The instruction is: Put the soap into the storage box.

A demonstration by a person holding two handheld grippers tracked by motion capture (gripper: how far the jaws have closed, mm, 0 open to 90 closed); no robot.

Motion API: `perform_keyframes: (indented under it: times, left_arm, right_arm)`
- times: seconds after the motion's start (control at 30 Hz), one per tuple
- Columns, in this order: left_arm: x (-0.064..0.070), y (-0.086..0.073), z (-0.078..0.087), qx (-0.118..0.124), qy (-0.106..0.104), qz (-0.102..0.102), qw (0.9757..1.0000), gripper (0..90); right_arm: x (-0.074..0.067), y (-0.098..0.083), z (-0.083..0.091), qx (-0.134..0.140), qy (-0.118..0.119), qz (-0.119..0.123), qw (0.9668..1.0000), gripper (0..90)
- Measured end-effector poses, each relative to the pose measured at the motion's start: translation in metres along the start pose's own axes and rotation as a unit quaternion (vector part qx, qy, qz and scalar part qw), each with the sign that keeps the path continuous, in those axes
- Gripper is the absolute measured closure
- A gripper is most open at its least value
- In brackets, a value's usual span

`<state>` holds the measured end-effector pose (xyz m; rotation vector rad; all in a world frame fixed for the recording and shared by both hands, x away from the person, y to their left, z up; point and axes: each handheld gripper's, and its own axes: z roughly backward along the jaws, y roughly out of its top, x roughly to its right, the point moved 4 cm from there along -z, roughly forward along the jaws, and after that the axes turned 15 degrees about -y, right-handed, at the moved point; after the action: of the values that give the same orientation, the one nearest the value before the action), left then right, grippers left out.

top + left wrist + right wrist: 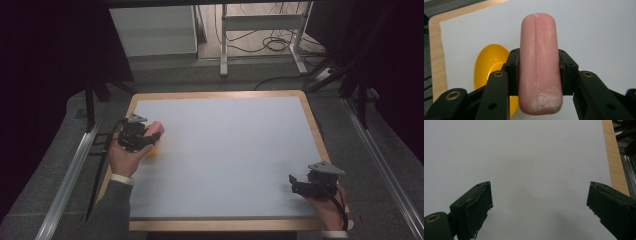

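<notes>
A: Left gripper (537,75), clamped across the middle of a pink sausage (539,65). Pads pressed flat on both of its sides, seen up close in the left gripper view. Pale seam down its length, whitish scuffing at the near end.

B: From the high view, same left gripper (148,136) near the left edge of the white mat (225,150), sausage (155,127) poking out past the jaws as a small pink stub. No seam or scuffing to make out from up there.

A: Yellow bowl (487,67) below and left of the sausage, resting on the mat (599,30). Hollow side up, partly hidden behind the left jaw.

B: In the high view just a sliver of yellow bowl (152,150) under the gripper, shape impossible to tell. Wooden table (215,94) rim framing the mat on all sides there; a strip of wooden rim (435,50) left of the mat in the left gripper view.

A: Further right, right gripper (539,207), jaws spread wide, nothing between them but bare mat (524,157).

B: High view places that right gripper (296,182) at the mat's near right corner, well apart from the sausage. Gap between the jaws hard to judge from above; plain in the right gripper view.
</notes>
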<state>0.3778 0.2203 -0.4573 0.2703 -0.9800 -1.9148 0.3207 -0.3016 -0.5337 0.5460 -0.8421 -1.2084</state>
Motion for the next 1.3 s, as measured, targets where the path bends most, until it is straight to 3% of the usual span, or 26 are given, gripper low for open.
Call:
perform_keyframes:
  times: [0.97, 1.3]
  left_arm:
    - [-0.035, -0.008, -0.008, -0.011, 0.028, 0.04, 0.9987, 60.3]
    - [-0.049, -0.019, -0.022, -0.026, 0.033, 0.061, 0.9973, 60.3]
  right_arm:
    - [0.0, -0.002, -0.002, -0.006, -0.001, 0.003, 1.0, 6.0]
    - [0.0, -0.003, -0.003, -0.006, -0.002, 0.004, 1.0, 6.0]
